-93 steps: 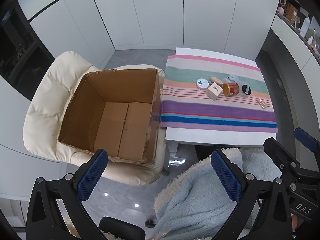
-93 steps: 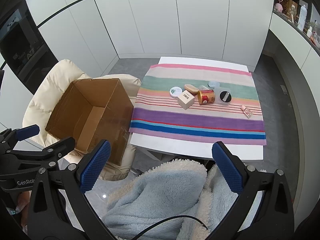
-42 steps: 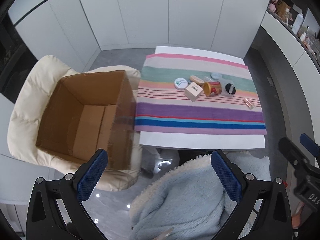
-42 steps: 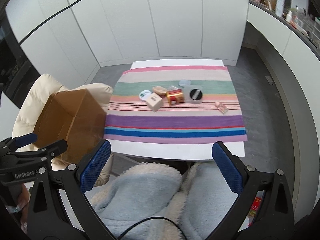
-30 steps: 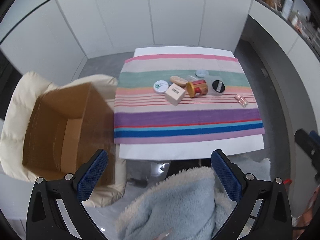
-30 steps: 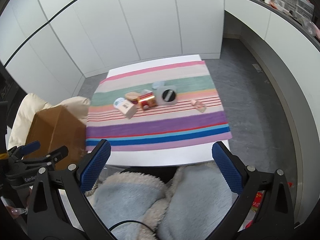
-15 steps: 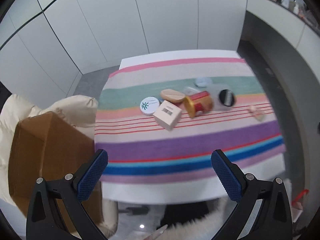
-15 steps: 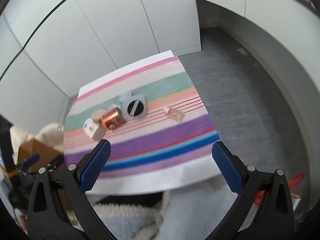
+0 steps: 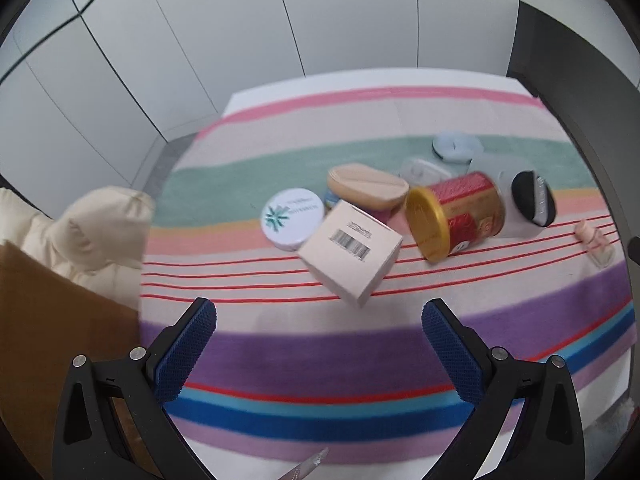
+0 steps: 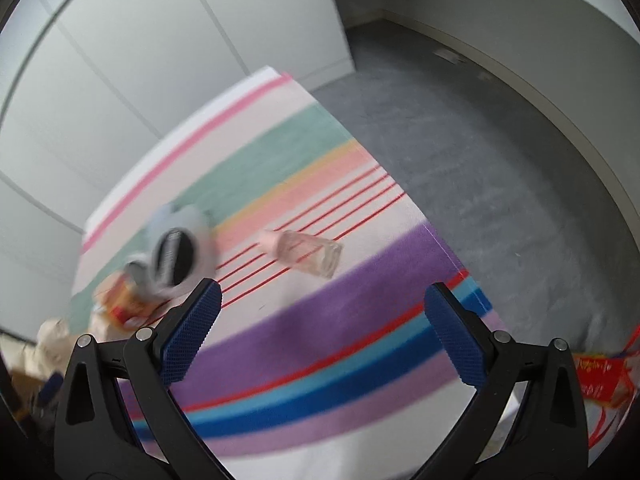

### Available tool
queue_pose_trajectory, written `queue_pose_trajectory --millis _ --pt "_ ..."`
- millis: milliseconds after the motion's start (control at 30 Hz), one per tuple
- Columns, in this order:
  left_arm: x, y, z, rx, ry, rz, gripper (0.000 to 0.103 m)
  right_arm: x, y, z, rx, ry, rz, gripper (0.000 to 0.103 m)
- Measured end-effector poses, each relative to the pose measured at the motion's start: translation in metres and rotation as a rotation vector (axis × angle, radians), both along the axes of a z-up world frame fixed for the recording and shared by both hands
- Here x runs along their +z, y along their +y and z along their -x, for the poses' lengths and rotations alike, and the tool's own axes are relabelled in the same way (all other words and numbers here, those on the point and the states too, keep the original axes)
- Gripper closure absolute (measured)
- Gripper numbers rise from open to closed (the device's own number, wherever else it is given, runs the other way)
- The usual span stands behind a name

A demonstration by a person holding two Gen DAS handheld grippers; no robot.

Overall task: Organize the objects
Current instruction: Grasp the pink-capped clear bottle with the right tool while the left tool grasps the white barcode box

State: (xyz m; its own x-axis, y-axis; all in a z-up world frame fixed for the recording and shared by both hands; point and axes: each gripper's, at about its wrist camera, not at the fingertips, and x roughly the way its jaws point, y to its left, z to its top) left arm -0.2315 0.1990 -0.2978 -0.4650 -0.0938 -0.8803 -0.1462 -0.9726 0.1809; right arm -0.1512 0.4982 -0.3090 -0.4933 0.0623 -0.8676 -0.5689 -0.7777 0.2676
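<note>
On the striped cloth (image 9: 360,344) lie a beige carton with a barcode (image 9: 352,252), a white round tin (image 9: 293,218), a tan oval case (image 9: 368,190), a red and gold can on its side (image 9: 456,214), a black-lidded compact (image 9: 530,200) and a small clear bottle with a pink cap (image 10: 306,254). My left gripper (image 9: 319,334) is open and empty, just short of the carton. My right gripper (image 10: 320,320) is open and empty, just short of the small bottle, over the cloth's right end.
A brown cardboard box (image 9: 52,344) sits on a cream padded chair (image 9: 88,232) left of the table. Grey floor (image 10: 480,152) lies beyond the table's right edge. A pale blue round lid (image 9: 456,148) lies behind the can. White cabinet doors stand behind.
Both grippers have moved forward and down toward the table. The left one now faces the carton from close by, the right one swung right toward the small bottle. Both stayed open.
</note>
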Motion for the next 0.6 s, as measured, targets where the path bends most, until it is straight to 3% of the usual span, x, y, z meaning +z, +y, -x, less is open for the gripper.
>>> queue_pose_trajectory --millis 133,333,433,500,567,600 --pt "-0.021 0.000 0.014 0.028 -0.016 -0.021 0.000 -0.021 -0.007 0.026 -0.034 -0.031 -0.005 0.000" --pt "-0.034 -0.001 0.033 0.052 -0.021 -0.050 0.000 -0.033 -0.023 0.059 -0.062 -0.089 -0.129 0.000" --pt "-0.037 -0.003 0.040 0.064 -0.009 -0.074 0.000 -0.047 -0.024 0.066 -0.058 -0.144 -0.136 0.009" --pt "-0.042 -0.005 0.045 0.074 -0.010 -0.082 0.000 -0.045 -0.029 0.069 -0.030 -0.167 -0.183 0.019" --pt "-0.046 -0.005 0.050 0.082 -0.010 -0.077 0.000 -0.042 -0.034 0.069 0.011 -0.158 -0.223 0.036" --pt "-0.048 -0.004 0.053 0.086 -0.004 -0.071 0.000 -0.041 -0.036 0.069 0.030 -0.149 -0.234 0.036"
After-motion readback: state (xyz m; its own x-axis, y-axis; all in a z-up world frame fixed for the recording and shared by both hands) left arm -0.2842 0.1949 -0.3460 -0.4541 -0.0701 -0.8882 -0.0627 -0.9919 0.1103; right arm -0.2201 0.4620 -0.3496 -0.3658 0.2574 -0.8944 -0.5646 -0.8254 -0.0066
